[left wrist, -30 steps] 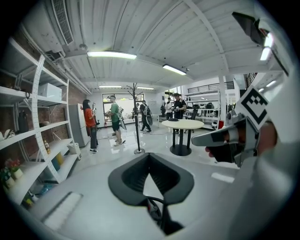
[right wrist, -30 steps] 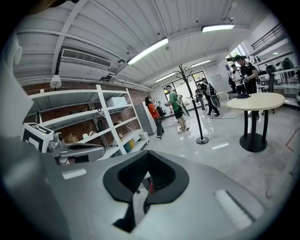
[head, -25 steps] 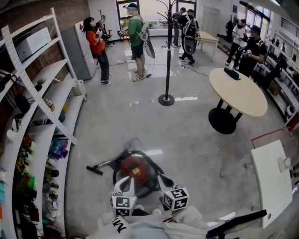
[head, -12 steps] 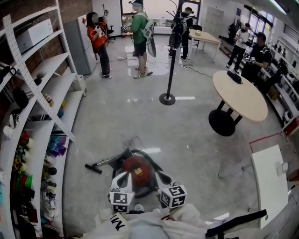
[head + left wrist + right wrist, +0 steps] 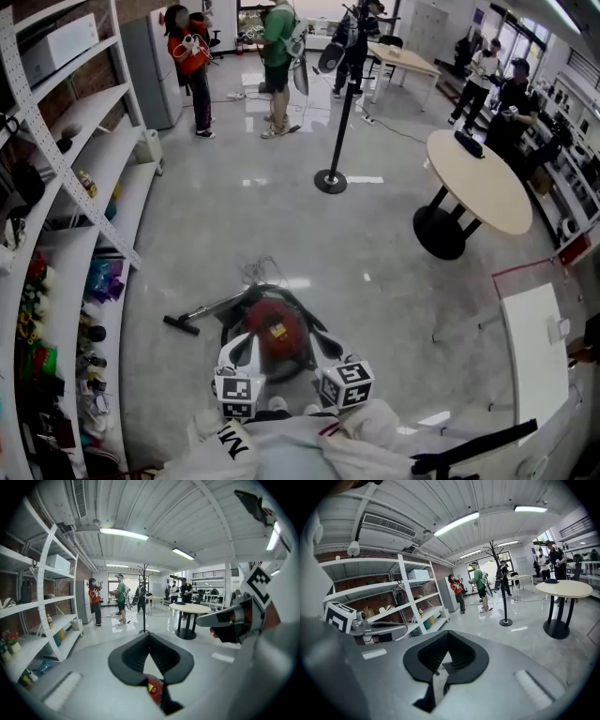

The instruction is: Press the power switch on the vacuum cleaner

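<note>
Both grippers have edged forward to flank the vacuum cleaner (image 5: 275, 330) on the floor. Left gripper (image 5: 242, 349) and right gripper (image 5: 322, 342) each have jaws closed on nothing. The red body lies just ahead and below, between them. Left looks nearer, with red showing under its tips. The switch can't be made out.

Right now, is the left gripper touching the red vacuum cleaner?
Cannot tell. In the head view the left gripper overlaps the red vacuum cleaner; neither that nor the left gripper view shows contact or a gap.
</note>
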